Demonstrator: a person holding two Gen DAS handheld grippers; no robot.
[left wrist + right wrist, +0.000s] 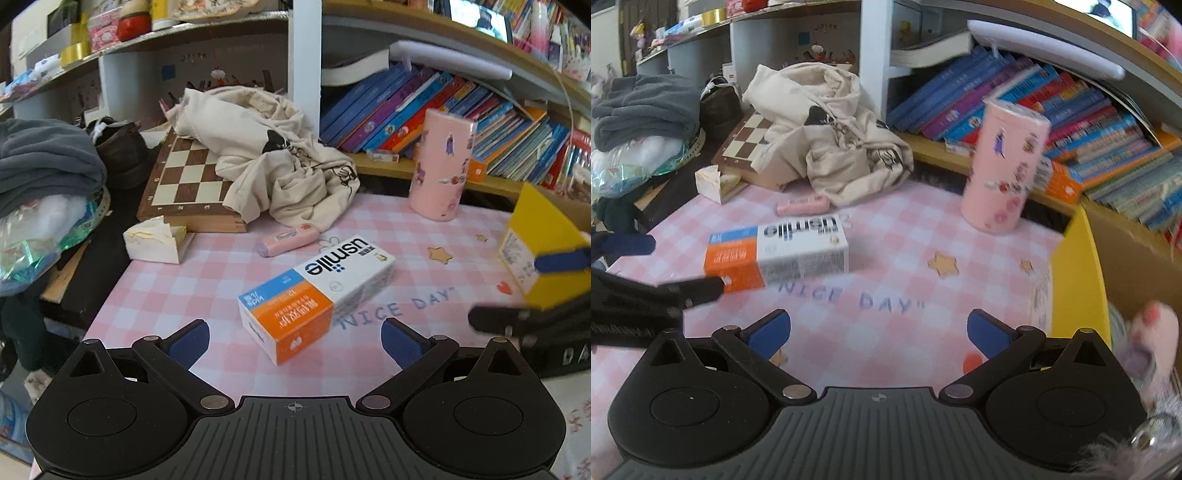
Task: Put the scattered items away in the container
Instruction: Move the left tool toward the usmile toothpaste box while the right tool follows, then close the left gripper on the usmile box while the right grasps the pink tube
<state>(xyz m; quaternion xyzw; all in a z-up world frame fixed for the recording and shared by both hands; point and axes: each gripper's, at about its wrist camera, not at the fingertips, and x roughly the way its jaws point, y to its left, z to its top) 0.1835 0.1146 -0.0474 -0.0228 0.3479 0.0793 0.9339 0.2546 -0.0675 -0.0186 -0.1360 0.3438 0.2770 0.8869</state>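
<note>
Two grippers, both spread wide and empty.
Only the right wrist view shows a plush toy (1152, 343) inside the yellow box (1082, 266); toothpaste box (317, 291) lies just beyond the left gripper (295, 339), left of the right gripper (879, 328).

Even, soft daylight, faint shadows; strong fisheye bowing at edges; motion blur across right wrist view, left sharper.

Table mat (207, 280): smooth pink-check sheet, faint sheen. usmile box (317, 291): printed cardboard, slightly glossy. Pink cylinder (441, 166): smooth, satin, with stickers. Yellow container (543, 236): cardboard, matt yellow outside, raw brown inside in the right wrist view. Chessboard (184, 181): polished wood. Cream garment (266, 155): soft matt cloth, creased. Grey blanket (44, 162): fleecy. Left gripper (295, 341): matt black plastic, metal rivets; fingertips (186, 343) have textured blue pads.
</note>
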